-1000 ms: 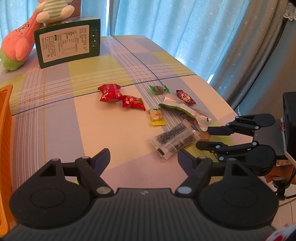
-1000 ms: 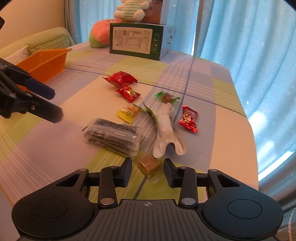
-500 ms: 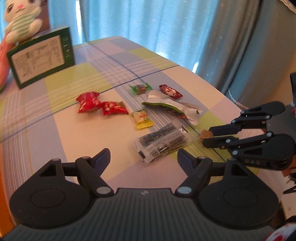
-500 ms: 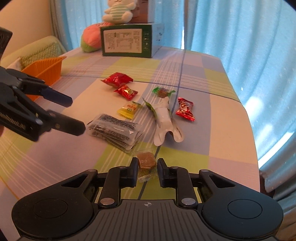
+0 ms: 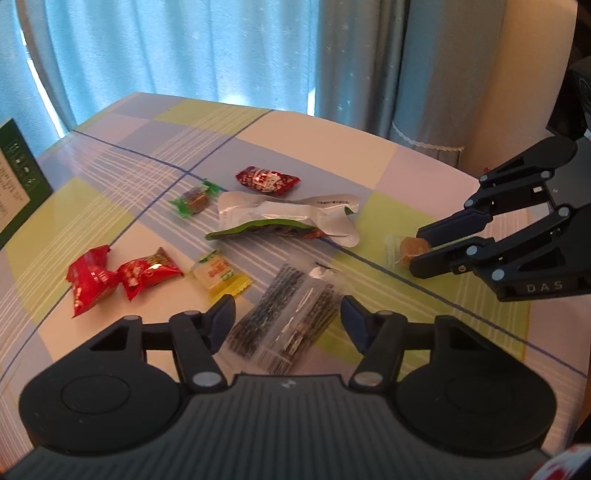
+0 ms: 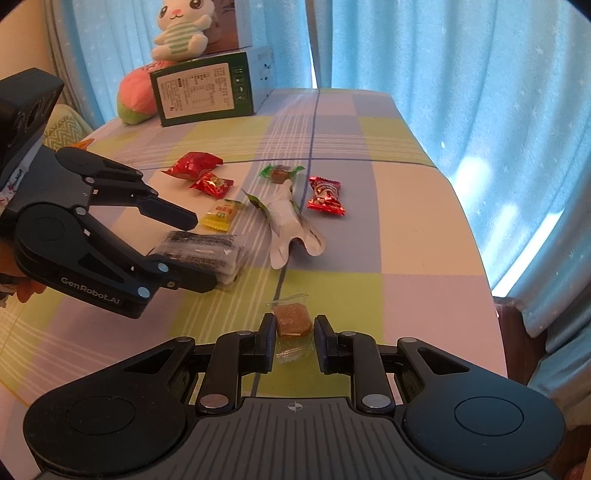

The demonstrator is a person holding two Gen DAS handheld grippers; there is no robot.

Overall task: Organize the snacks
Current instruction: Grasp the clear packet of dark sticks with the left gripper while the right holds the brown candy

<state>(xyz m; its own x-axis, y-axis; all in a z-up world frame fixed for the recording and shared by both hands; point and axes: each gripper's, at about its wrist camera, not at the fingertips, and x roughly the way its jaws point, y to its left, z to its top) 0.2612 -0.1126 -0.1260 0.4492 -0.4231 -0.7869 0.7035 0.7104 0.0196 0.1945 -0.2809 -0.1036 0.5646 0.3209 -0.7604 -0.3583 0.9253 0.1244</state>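
- The right gripper (image 6: 294,328) has its fingers (image 6: 266,332) nearly pressed together, pinching a brown candy (image 6: 293,319) in clear wrap at the near edge of the counter (image 6: 417,240).
- The left gripper (image 5: 287,317) has its fingers (image 5: 221,319) spread wide, one on each side of a clear pack (image 5: 286,328) of dark sticks that lies flat on the counter; whether they touch it I cannot tell.
- Left of the pack lie a yellow candy (image 5: 218,273) and two red packets (image 5: 122,277).
- Beyond it lies a torn silver pouch (image 5: 288,218), with a green candy (image 5: 194,197) and a dark red candy (image 5: 266,180) just beside it on the far side.
- A green box (image 6: 207,90) stands at the far end with a plush rabbit (image 6: 179,29) on top.
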